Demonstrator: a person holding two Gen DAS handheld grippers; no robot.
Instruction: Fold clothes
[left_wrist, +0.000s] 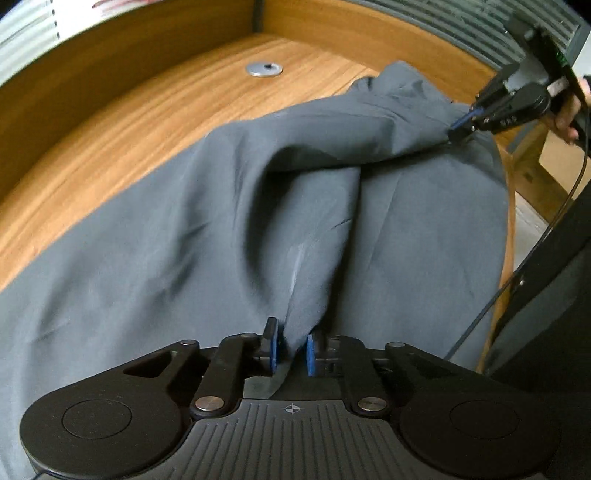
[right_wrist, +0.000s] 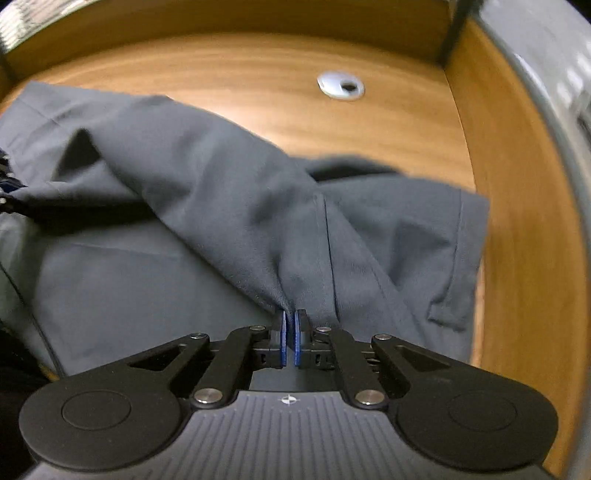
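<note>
both sets of jaws have the cloth between them. the left gripper (left_wrist: 291, 347) has its blue pads a little way apart, and a fold of the grey garment (left_wrist: 207, 229) runs up through the gap; it touches the left pad, and the right pad stands clear of it. the right gripper (right_wrist: 290, 341) has its pads almost together, pinching a thin edge of the same garment (right_wrist: 207, 206).

the garment is plain dark grey and a bit blurry. it lies spread over the wooden table (left_wrist: 110, 122), with big soft folds and one long ridge going up from each gripper. a straight seam and a stitched hem show on the right side in the right wrist view. its far edge is rumpled.

both grippers point steeply down at the cloth. in the left wrist view the right gripper (left_wrist: 460, 129) comes in from the upper right, with a hand (left_wrist: 570, 118) behind it.

farther back, a round silver cap (left_wrist: 264, 68) sits in the table, well apart from the cloth. a low wooden wall (left_wrist: 129, 44) stands behind it.
</note>
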